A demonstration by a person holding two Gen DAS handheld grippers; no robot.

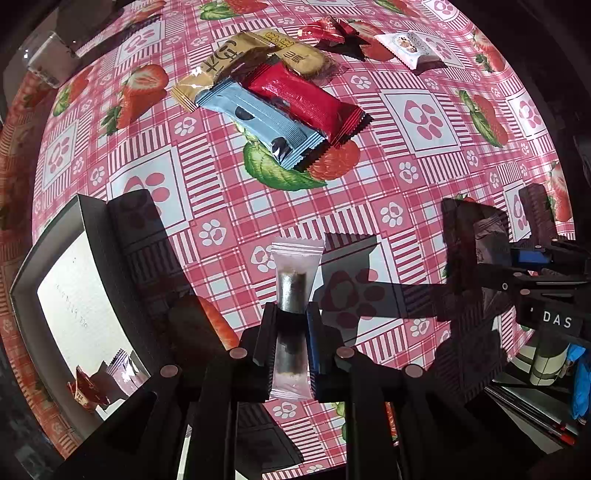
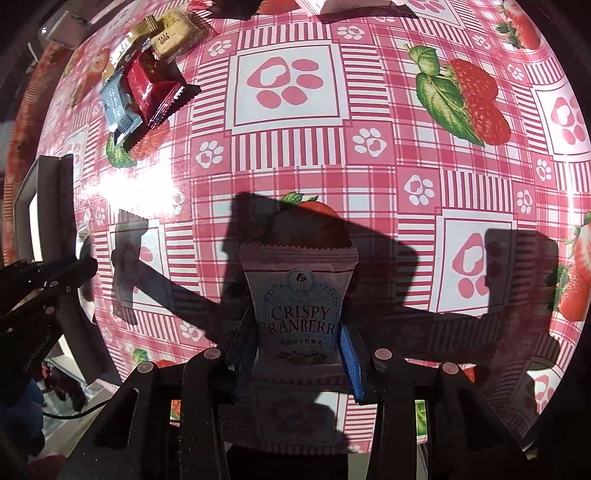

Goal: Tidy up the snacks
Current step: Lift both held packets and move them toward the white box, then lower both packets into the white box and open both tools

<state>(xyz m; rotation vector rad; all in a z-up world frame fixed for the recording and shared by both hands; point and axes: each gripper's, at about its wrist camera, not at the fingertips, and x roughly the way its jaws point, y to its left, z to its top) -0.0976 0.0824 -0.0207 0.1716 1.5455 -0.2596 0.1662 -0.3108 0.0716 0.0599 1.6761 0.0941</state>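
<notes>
My left gripper (image 1: pixel 291 314) is shut on a clear-wrapped dark roll snack (image 1: pixel 294 284), held above the table. My right gripper (image 2: pixel 295 328) is shut on a pale Crispy Cranberry packet (image 2: pixel 299 310), also held above the table; it shows in the left wrist view (image 1: pixel 491 236) at the right. A pile of snacks lies further off: a blue bar (image 1: pixel 258 122), a red bar (image 1: pixel 303 99), a gold packet (image 1: pixel 221 66) and a biscuit pack (image 1: pixel 299 51). A grey box (image 1: pixel 48 258) with a white floor, holding a few snacks (image 1: pixel 107 380), stands at the left.
A red candy wrapper (image 1: pixel 332 29) and a white packet (image 1: pixel 410 46) lie at the far side of the strawberry-print tablecloth (image 1: pixel 406 184). A clear container (image 1: pixel 48 59) stands at the far left corner. The table's edge runs along the left and right.
</notes>
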